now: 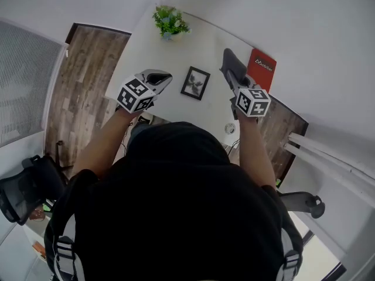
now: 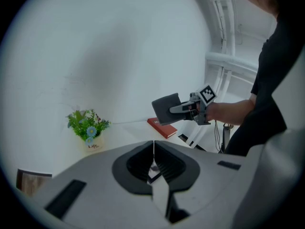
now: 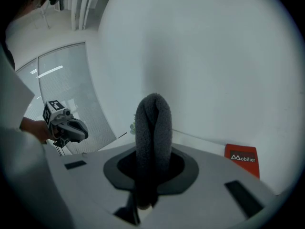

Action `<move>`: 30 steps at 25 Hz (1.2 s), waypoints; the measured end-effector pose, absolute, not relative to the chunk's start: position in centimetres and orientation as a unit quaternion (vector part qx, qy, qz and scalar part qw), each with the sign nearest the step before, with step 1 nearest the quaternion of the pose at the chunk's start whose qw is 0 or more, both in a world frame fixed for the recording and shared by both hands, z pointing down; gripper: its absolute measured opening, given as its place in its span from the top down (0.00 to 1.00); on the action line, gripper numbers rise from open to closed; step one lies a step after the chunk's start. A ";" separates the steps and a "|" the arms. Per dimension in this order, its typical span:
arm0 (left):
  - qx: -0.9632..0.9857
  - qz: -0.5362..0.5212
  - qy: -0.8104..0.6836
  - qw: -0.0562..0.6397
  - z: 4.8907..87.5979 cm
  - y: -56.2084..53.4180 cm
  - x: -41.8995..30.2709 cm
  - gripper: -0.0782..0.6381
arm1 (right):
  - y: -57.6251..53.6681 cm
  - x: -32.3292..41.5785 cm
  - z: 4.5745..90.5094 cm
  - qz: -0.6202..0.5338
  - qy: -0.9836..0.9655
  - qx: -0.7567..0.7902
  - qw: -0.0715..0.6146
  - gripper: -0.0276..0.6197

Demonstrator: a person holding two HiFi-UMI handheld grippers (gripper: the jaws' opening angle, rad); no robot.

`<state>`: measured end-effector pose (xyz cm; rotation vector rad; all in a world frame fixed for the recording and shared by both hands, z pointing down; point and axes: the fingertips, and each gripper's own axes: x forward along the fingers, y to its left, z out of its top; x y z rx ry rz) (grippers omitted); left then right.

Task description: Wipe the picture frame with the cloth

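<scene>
A small black picture frame (image 1: 195, 82) lies on the white table (image 1: 146, 51), between my two grippers in the head view. My left gripper (image 1: 163, 78) hovers to its left, jaws shut with nothing between them; a sliver of the frame (image 2: 153, 171) shows just past the shut jaws in the left gripper view. My right gripper (image 1: 233, 75) hangs to the right of the frame, shut on a dark grey cloth (image 3: 152, 128) that stands folded up out of its jaws. The same cloth (image 2: 166, 108) appears in the left gripper view.
A small potted plant (image 1: 169, 21) with blue flowers stands at the table's far edge. A red book (image 1: 261, 68) lies at the far right corner. A white cup (image 1: 230, 129) sits near the front edge. An office chair (image 1: 26, 189) stands on the floor at left.
</scene>
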<state>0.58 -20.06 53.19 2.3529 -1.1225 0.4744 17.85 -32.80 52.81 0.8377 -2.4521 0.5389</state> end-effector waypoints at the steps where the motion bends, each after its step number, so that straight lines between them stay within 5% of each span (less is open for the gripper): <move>1: 0.860 0.175 -0.410 0.247 53.7 -19.9 0.8 0.87 | -32.9 17.6 53.3 0.196 -0.898 0.302 0.251 0.88; 30: 0.832 0.233 -0.395 0.312 68.6 -18.0 4.2 0.82 | -34.3 10.7 66.5 0.122 -0.888 0.193 0.399 0.88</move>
